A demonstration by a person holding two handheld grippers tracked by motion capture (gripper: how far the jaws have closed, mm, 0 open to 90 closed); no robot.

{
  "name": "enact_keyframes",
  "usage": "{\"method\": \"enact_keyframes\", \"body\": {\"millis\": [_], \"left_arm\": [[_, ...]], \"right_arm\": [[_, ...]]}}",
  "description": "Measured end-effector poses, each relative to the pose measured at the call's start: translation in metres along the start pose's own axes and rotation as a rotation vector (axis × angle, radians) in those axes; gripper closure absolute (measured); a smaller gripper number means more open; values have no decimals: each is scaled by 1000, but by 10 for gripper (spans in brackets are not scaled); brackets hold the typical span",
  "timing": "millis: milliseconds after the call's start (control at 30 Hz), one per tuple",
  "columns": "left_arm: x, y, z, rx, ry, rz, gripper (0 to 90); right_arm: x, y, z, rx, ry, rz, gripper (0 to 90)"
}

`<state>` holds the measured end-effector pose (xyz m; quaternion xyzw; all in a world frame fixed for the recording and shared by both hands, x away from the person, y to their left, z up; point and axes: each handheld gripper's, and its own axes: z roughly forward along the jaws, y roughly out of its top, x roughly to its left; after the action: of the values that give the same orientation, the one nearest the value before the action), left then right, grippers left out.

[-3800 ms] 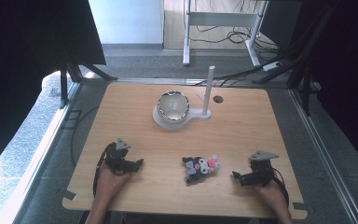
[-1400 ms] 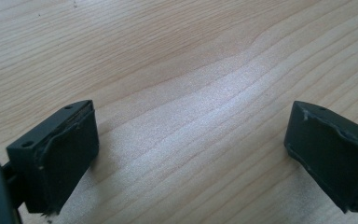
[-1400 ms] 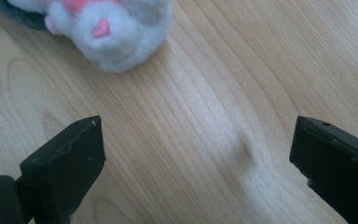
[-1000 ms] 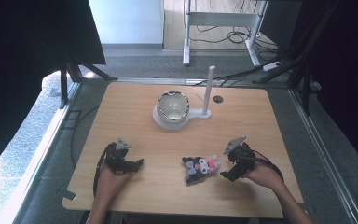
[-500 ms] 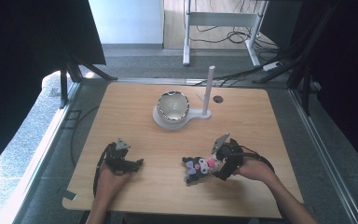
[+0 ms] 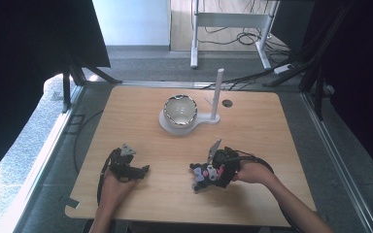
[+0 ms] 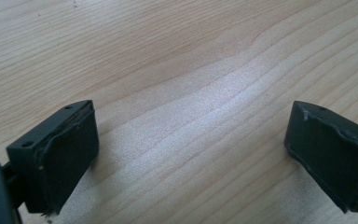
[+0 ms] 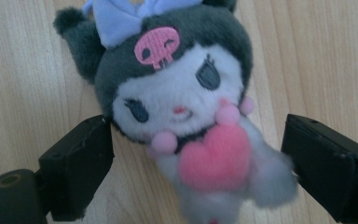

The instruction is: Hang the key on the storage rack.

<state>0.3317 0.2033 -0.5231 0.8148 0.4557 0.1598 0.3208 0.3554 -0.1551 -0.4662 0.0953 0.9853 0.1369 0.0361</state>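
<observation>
A: Nearest to us, our right gripper (image 6: 212, 171) has its jaws spread wide on either side of the plush toy (image 8: 182, 116), which lies face up on the bench (image 6: 141, 131) at the near edge, right of centre. The pads flank its lower body, but we judge they have not closed; nothing is gripped yet.

B: Agreed. Our left gripper (image 6: 135, 171) rests low over bare wood at the near left, jaws wide apart and holding nothing.

A: So we'd say the reach is done, while the squeeze, the lift and any carrying are all left. Farther back stands the bowl (image 6: 180, 109) on its white base (image 6: 167, 125), with the white post (image 6: 217, 94) beside it. It may be the destination, but that's our guess.

B: What we can't make out: the toy's feet are cut off at the bottom of the right gripper view, and its lower half is blurred. From above, the gripper covers part of it. Whether the bowl holds anything, we can't tell.
</observation>
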Motion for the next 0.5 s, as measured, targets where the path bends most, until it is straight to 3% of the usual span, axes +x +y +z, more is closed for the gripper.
{"method": "enact_keyframes", "body": {"millis": [367, 500], "left_arm": [[0, 0, 0, -1, 0, 0, 29], [0, 0, 0, 0, 0, 0, 29]], "right_arm": [[4, 12, 17, 55, 34, -57, 151], [4, 13, 21, 67, 23, -66, 240]]}}
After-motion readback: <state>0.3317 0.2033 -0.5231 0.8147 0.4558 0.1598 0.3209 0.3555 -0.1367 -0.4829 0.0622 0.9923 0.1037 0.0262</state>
